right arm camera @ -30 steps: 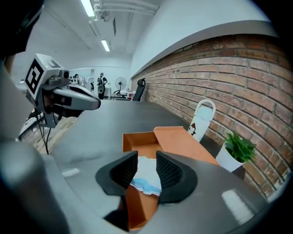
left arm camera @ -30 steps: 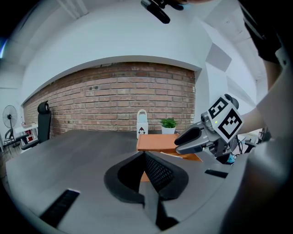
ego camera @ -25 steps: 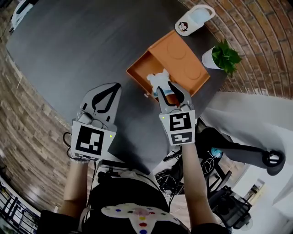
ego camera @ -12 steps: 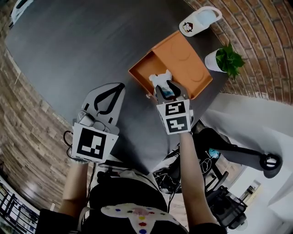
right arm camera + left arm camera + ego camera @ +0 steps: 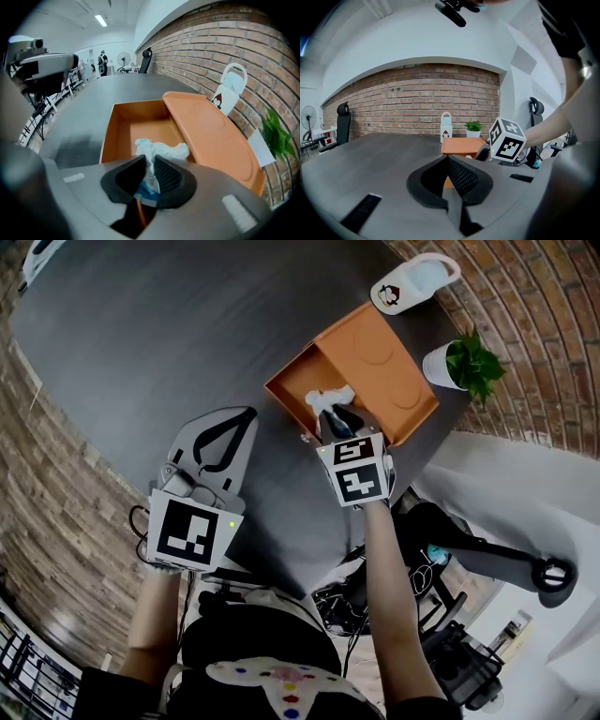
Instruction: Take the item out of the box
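Orange open box (image 5: 375,362), head view: one o'clock on grey table (image 5: 141,334); right gripper (image 5: 334,415) dipped inside. Left gripper view: left gripper (image 5: 449,164) jaws together, empty. Right gripper view: jaws, just closing, pinch white crinkled packet (image 5: 151,157) inside box. Grasping step; next, probably a straight lift out.

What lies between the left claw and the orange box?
Only bare dark tabletop; the head view shows nothing else between the shut left claw and the orange box.

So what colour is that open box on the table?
The box is orange all over, clearest in the right gripper view.
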A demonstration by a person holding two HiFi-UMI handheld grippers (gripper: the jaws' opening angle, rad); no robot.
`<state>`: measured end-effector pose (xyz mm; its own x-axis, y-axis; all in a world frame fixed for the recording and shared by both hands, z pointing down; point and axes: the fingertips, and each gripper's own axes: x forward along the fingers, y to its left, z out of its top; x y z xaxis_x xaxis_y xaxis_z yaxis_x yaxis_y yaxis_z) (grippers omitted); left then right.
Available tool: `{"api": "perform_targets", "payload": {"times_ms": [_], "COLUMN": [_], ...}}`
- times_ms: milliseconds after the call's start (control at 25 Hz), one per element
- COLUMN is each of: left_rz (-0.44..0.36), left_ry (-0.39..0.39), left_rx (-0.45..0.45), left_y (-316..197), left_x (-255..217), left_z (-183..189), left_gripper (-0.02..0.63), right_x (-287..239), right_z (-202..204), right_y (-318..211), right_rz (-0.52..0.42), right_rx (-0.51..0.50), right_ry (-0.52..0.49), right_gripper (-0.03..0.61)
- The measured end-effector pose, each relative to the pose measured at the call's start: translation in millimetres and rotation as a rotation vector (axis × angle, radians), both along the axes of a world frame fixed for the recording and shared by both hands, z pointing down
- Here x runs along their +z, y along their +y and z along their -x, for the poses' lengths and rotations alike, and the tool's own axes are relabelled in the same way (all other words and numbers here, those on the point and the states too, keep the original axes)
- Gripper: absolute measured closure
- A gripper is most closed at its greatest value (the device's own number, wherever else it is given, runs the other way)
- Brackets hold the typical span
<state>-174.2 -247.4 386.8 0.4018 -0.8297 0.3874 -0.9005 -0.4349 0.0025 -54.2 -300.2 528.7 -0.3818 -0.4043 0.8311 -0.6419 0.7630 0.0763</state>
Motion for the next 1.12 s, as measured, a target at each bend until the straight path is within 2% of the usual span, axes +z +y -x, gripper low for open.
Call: {"api": "perform_targets", "payload": {"times_ms": [40,160,320,560,960,1120], "left_rz": [0.000,-0.003,-0.007,-0.020,-0.056,-0.068], "left_ry": [-0.001,0.001,0.004,0.002,0.001,0.005], "left_rx": [0.002,0.003,0.005,0.015,0.061,0.080], "left_y": [0,0,0,5,16,24], "left_x": [0,0,-2,-10,-33,-44], "left_z": [0,0,1,1,-16,-28], "left_gripper": [0.607,0.607,0.607,0.607,0.607,0.607], "right_x": [-1,-2,-5,-24,-79,-100], "right_z": [0,2,0,7,6,-7], "right_y": [0,0,-1,9,17,24], "right_rz": [0.000,0.001,0.006,0.017,-0.127,-0.208], "right_rx": [0.002,0.001,0.003,0.026,0.053,0.070], "right_ry": [-0.009,-0.029,-0.060,-0.175,-0.308,-0.319], "right_gripper": [0.521,0.557,0.565,0.565,0.565,0.565]}}
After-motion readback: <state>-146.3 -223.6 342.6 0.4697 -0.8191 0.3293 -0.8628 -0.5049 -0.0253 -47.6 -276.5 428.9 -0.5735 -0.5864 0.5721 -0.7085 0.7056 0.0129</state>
